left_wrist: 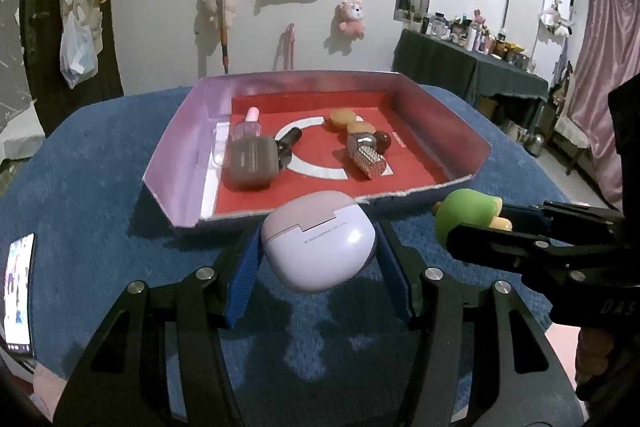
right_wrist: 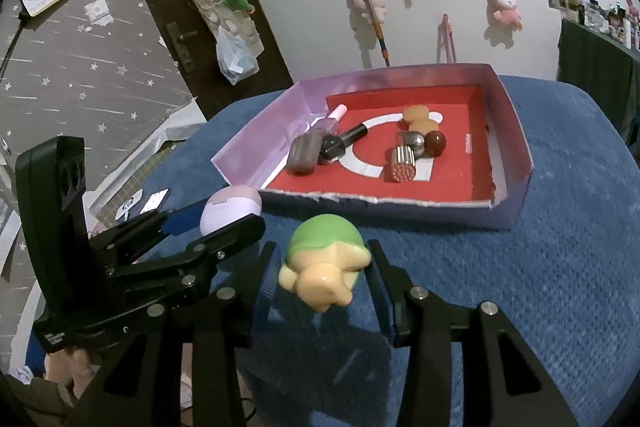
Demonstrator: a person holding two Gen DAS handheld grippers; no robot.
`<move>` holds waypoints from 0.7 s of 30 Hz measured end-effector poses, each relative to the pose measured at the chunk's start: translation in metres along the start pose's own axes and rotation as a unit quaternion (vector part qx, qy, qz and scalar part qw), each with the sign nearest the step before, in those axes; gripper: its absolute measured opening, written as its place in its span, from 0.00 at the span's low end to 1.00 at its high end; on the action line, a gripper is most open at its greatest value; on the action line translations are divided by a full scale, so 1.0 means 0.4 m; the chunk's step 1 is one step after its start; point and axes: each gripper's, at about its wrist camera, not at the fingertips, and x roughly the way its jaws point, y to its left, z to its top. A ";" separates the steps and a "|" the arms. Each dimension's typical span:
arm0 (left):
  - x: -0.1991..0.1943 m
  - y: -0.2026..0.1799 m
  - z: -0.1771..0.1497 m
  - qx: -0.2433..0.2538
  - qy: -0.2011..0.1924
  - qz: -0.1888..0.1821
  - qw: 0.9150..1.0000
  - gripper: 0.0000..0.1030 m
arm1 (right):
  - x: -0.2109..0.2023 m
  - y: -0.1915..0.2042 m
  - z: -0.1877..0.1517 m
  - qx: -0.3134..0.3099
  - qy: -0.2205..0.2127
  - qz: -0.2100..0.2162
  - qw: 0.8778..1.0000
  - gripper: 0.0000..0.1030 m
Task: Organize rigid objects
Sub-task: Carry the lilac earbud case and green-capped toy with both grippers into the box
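left gripper (left_wrist: 318,255) is clamped on the purple case (left_wrist: 320,247), right gripper (right_wrist: 322,277) is clamped on the green turtle toy (right_wrist: 324,263). both held up over the blue desk (right_wrist: 540,287), just in front of the box (left_wrist: 176,163), prob so they can go in w/ the other small stuff.

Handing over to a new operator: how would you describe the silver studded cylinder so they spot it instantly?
Find the shallow red-floored box on the blue cloth. Inside, right of the white ring mark, lies the metal cylinder, beside a shiny ball. It alone has a studded, bumpy surface.
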 end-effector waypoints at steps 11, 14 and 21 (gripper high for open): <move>0.051 0.016 0.055 -0.002 -0.002 -0.002 1.000 0.52 | 0.036 -0.018 0.066 -0.006 -0.001 -0.007 1.000 0.45; 0.068 0.023 0.069 -0.002 0.001 0.000 1.000 0.52 | 0.049 -0.026 0.083 -0.009 -0.001 -0.012 1.000 0.45; 0.111 0.042 0.093 -0.006 0.014 -0.005 1.000 0.52 | 0.093 -0.050 0.114 -0.003 0.013 -0.018 1.000 0.45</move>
